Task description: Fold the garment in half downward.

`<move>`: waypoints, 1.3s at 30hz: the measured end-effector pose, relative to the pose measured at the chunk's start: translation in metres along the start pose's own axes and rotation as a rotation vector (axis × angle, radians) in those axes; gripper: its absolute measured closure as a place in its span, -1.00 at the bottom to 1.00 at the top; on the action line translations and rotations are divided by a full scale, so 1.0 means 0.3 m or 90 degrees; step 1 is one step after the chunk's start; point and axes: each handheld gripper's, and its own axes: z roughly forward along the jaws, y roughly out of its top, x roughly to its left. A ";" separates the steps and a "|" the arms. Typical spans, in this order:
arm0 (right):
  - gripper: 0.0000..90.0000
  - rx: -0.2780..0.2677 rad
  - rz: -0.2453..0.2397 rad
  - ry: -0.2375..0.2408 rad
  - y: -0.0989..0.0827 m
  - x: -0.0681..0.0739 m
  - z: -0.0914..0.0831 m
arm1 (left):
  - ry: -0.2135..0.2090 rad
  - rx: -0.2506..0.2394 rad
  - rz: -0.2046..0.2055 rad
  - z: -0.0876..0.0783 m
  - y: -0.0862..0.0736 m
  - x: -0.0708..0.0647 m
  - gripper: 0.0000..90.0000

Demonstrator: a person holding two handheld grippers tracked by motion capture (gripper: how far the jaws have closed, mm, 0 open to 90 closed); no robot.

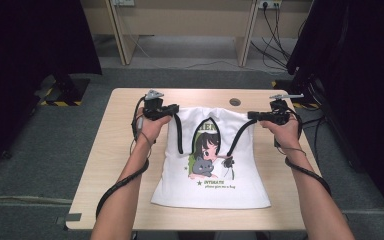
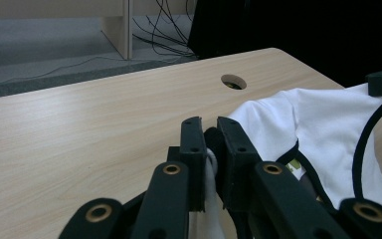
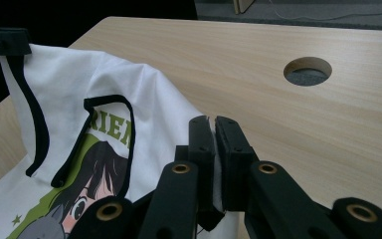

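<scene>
Left gripper point(image 1: 174, 111) clamps the bag's point(image 1: 210, 170) top-left corner, right gripper point(image 1: 251, 115) clamps its top-right corner. White tote lies flat mid-table point(image 1: 105, 165), top edge lifted, black straps point(image 1: 180, 135) hanging loose across its cartoon print.

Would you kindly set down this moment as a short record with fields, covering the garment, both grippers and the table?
garment: white T-shirt with black trim and a cartoon girl print, hem lying flat near the person
far edge of garment: lifted off the table, folded toward the print
left gripper: shut on the T-shirt's far left corner
right gripper: shut on the far right corner
table: light wood, a round cable hole beyond the shirt
</scene>
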 end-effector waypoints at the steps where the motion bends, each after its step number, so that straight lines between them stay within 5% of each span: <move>1: 0.93 0.001 -0.002 0.000 -0.004 0.000 0.000 | 0.000 -0.001 0.000 -0.001 -0.003 -0.001 0.81; 24: 0.93 0.000 -0.032 0.009 -0.106 0.013 -0.010 | 0.005 0.005 0.022 -0.044 -0.131 -0.023 0.81; 39: 0.92 0.044 -0.112 0.048 -0.178 0.048 -0.026 | 0.009 0.046 0.051 -0.071 -0.211 -0.031 0.80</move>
